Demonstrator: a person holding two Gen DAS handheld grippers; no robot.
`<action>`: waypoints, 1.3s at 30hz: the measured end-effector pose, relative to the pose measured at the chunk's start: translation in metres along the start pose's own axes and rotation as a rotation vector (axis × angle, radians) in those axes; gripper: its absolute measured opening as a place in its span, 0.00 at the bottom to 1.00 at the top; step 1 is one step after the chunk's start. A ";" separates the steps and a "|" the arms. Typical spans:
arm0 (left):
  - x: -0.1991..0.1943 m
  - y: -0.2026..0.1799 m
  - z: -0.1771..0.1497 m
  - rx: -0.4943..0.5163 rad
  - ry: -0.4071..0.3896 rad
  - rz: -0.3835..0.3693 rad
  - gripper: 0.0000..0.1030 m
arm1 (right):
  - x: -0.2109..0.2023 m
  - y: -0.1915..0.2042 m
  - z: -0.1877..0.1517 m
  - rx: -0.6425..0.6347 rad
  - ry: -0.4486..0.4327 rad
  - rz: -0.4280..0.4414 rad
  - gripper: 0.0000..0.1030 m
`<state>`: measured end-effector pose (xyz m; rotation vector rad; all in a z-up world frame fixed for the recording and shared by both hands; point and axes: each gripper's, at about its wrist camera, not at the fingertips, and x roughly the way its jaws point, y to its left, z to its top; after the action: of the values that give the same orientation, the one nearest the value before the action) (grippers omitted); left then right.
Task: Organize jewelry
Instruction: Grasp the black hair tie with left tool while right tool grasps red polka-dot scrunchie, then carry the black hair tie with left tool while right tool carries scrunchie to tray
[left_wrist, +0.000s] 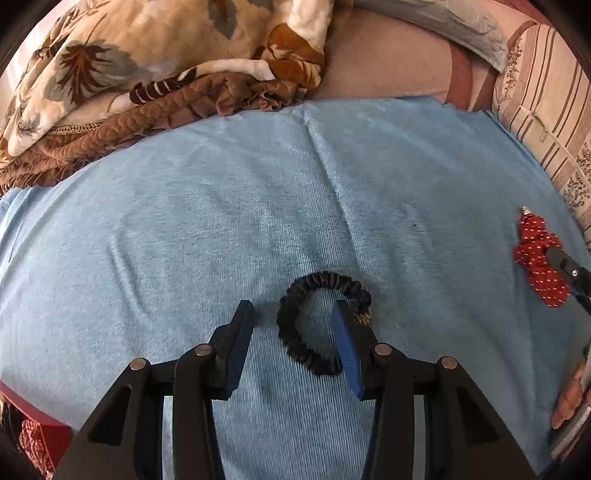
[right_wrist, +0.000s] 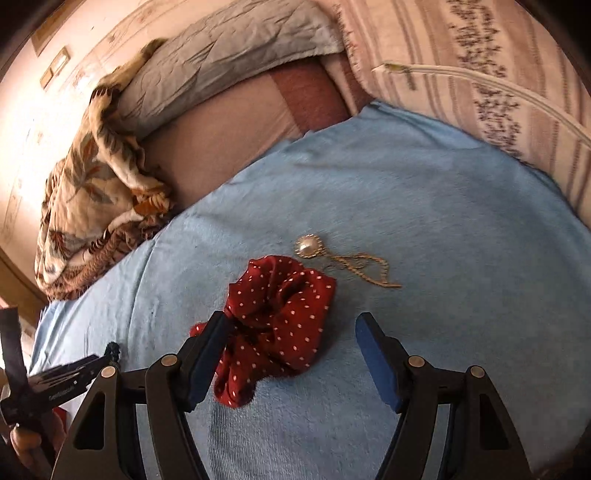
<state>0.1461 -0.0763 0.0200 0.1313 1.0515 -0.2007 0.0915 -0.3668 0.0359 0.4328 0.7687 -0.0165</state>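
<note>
A black scrunchie band (left_wrist: 295, 332) lies in an open loop on the light blue cloth (left_wrist: 184, 229). My left gripper (left_wrist: 293, 308) is open right over it, its right finger inside the loop. A red polka-dot scrunchie (right_wrist: 275, 321) lies on the cloth in the right wrist view, and shows at the right edge of the left wrist view (left_wrist: 537, 258). My right gripper (right_wrist: 291, 321) is open around it, the left finger touching it. A pearl pendant (right_wrist: 309, 246) on a gold chain (right_wrist: 364, 267) lies just beyond.
A floral blanket (left_wrist: 110, 74) is heaped at the far left of the bed. A grey pillow (right_wrist: 221, 62) and a striped pillow (right_wrist: 498, 81) lie at the back and right. A red box edge (left_wrist: 44, 424) shows at the lower left.
</note>
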 end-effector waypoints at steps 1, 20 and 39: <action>0.001 -0.001 0.001 0.004 -0.005 0.003 0.42 | 0.001 0.002 0.000 -0.007 -0.001 0.002 0.72; -0.091 -0.028 -0.024 0.051 -0.079 -0.088 0.06 | -0.013 0.030 -0.008 -0.087 0.004 -0.010 0.12; -0.223 0.046 -0.123 -0.047 -0.174 -0.016 0.06 | -0.078 0.112 -0.127 -0.035 0.075 0.156 0.12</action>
<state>-0.0554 0.0163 0.1547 0.0618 0.8832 -0.1988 -0.0313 -0.2266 0.0499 0.4613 0.8064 0.1595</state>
